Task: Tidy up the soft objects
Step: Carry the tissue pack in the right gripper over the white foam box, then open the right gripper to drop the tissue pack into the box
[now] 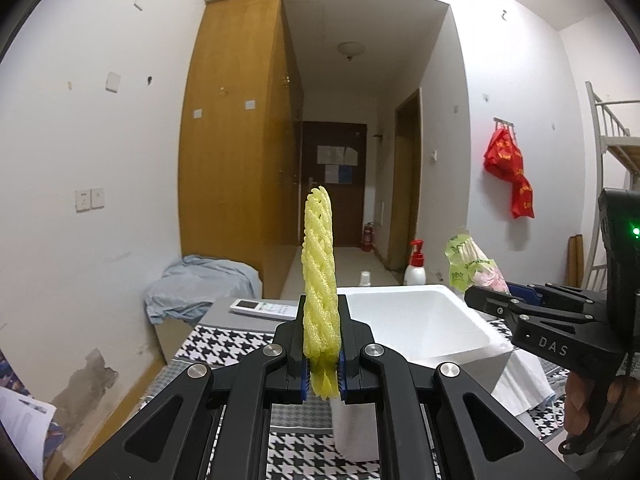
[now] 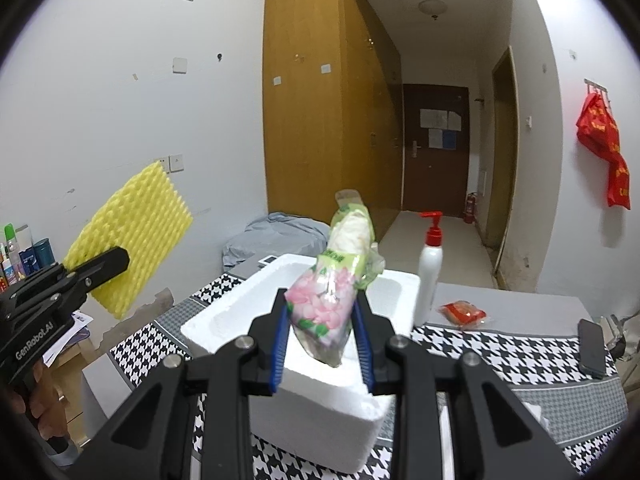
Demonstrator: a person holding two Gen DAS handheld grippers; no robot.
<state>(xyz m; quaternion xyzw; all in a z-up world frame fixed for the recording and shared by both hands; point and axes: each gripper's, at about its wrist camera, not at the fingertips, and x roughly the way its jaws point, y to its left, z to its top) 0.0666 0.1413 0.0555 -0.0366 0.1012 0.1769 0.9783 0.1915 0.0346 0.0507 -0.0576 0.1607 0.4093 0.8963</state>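
Upright, yellow foam net (image 1: 319, 280) sits clamped in left hand-held gripper (image 1: 322, 344); right hand-held gripper (image 2: 322, 332) grips plastic bag (image 2: 332, 300).

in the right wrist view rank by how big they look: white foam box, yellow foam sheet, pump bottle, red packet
1. white foam box
2. yellow foam sheet, though it is held nearer the camera, so its rank is unsure
3. pump bottle
4. red packet
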